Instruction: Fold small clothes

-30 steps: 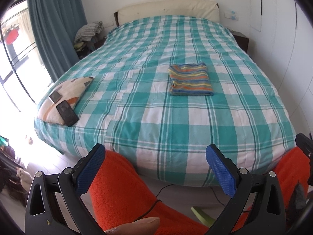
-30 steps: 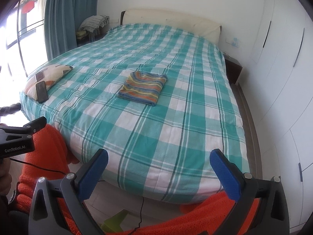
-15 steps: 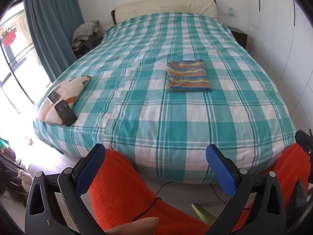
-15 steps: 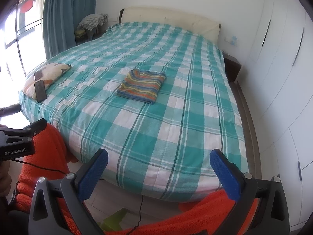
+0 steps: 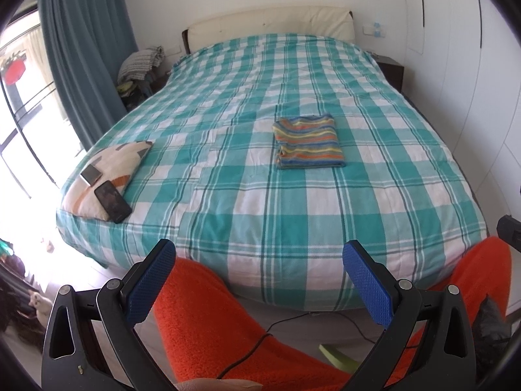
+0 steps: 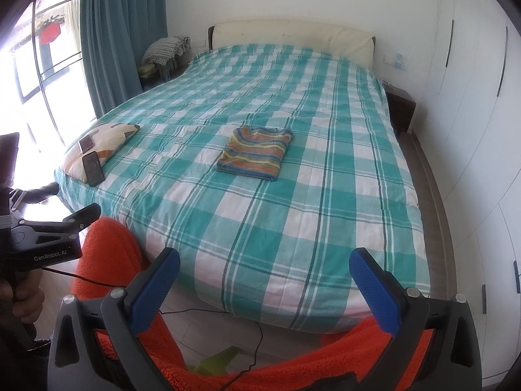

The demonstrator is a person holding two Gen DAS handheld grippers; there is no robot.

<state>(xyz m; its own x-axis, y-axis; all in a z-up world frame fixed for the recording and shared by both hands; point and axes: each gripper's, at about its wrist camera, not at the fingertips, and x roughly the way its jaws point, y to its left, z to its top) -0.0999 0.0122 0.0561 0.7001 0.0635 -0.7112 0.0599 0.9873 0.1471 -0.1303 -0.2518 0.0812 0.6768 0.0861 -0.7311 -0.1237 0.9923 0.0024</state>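
Striped garment (image 5: 308, 140) folded mid-bed (image 5: 374, 215), well fwd of both grippers, long axis toward headboard; L gripper (image 5: 260, 283) & R gripper (image 6: 267, 288) wide open, empty — neither clearly nearer

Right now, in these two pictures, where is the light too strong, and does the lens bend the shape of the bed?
Left wrist view: the window is blown out white, and the floor below it glares; the bed bulges round. Right wrist view: the window is overexposed too; the wardrobe doors curve; the striped garment stays sharp.
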